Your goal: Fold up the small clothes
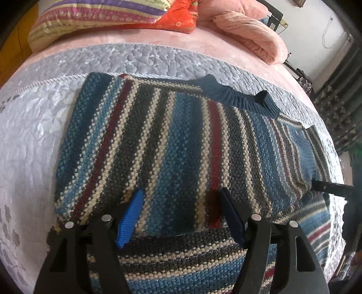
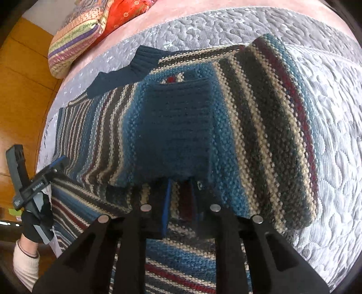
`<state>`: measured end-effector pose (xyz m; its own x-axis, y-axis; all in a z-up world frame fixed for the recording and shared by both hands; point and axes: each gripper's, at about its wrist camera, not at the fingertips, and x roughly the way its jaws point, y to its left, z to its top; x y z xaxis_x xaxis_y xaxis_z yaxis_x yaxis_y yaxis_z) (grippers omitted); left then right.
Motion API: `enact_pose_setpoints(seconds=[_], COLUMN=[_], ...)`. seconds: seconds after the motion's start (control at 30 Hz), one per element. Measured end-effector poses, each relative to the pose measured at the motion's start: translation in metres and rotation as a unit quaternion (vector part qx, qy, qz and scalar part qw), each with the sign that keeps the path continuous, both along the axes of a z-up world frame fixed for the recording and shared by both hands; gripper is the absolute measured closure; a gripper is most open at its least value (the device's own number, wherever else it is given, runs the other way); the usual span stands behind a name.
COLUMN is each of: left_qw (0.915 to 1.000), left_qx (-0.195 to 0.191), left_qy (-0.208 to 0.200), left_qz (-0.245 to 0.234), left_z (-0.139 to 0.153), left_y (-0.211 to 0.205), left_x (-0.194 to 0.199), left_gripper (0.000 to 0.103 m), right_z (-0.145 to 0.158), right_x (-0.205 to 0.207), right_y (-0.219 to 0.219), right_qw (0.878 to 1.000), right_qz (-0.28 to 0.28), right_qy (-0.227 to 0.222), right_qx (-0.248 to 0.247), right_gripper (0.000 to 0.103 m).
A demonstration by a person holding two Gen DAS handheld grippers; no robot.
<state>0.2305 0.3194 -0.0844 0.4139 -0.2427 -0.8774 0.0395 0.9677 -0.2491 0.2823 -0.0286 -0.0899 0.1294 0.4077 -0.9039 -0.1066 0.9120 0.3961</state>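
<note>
A striped knit sweater [image 1: 172, 135] in blue, cream, dark grey and red lies folded on the bed, its dark blue ribbed collar [image 1: 237, 95] at the far edge. My left gripper [image 1: 181, 191] hovers open over the near edge of the upper layer, blue pads wide apart with nothing between them. In the right wrist view the sweater [image 2: 248, 126] fills the frame, and a dark blue ribbed panel [image 2: 176, 126] lies on top. My right gripper [image 2: 181, 183] has its pads close together under the raised fold edge, tips hidden by the knit. It shows as a black finger [image 1: 328, 187] at the sweater's right end.
A grey quilted cover [image 1: 34, 135] lies over a pink sheet. At the head of the bed are a striped pillow [image 1: 90, 18], an orange cushion [image 1: 176, 15] and a rolled pink blanket [image 1: 248, 34]. A gloved hand [image 2: 36, 224] holds the left gripper beside wooden flooring [image 2: 20, 90].
</note>
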Motion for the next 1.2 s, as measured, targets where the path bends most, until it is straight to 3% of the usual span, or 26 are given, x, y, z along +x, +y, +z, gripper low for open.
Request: enact_pose_setpoints(seconds=[0.17,0.27,0.4,0.53,0.67,0.83,1.0,1.2], left_qw=[0.9995,0.9985,0.9963,0.9876,0.9734,0.9585,0.9545,0.9528], left_qx=[-0.002,0.022,0.020,0.060,0.040,0.005,-0.004,0.025], left_qy=[0.019,0.044,0.083,0.140,0.211,0.262,0.277,0.282], left_qz=[0.024,0.023,0.015,0.036,0.080,0.112,0.109,0.109], left_z=[0.015,0.028,0.040,0.044,0.034,0.024,0.009,-0.001], left_y=[0.005,0.005,0.013,0.030,0.045,0.051,0.043,0.040], left_x=[-0.011,-0.031,-0.080,-0.144,-0.197,-0.245,-0.269,-0.280], left_gripper=[0.033,0.033,0.033,0.033,0.033,0.033,0.033,0.033], right_z=[0.029,0.057,0.085,0.101,0.095,0.077,0.059,0.036], right_x=[-0.016,-0.035,-0.071,-0.126,-0.201,-0.271,-0.311,-0.324], right_y=[-0.015,-0.025,-0.040,-0.051,-0.054,-0.057,-0.058,-0.055], right_qw=[1.000,1.000,1.000,1.000,0.999,0.993,0.987,0.982], right_qz=[0.004,0.014,0.017,0.012,0.015,0.001,-0.008,-0.023], right_qy=[-0.011,-0.017,-0.012,0.006,0.050,0.115,0.158,0.185], right_qx=[0.006,0.004,0.003,0.001,-0.013,-0.001,0.014,0.005], right_gripper=[0.081,0.074,0.065,0.058,0.057,0.057,0.057,0.057])
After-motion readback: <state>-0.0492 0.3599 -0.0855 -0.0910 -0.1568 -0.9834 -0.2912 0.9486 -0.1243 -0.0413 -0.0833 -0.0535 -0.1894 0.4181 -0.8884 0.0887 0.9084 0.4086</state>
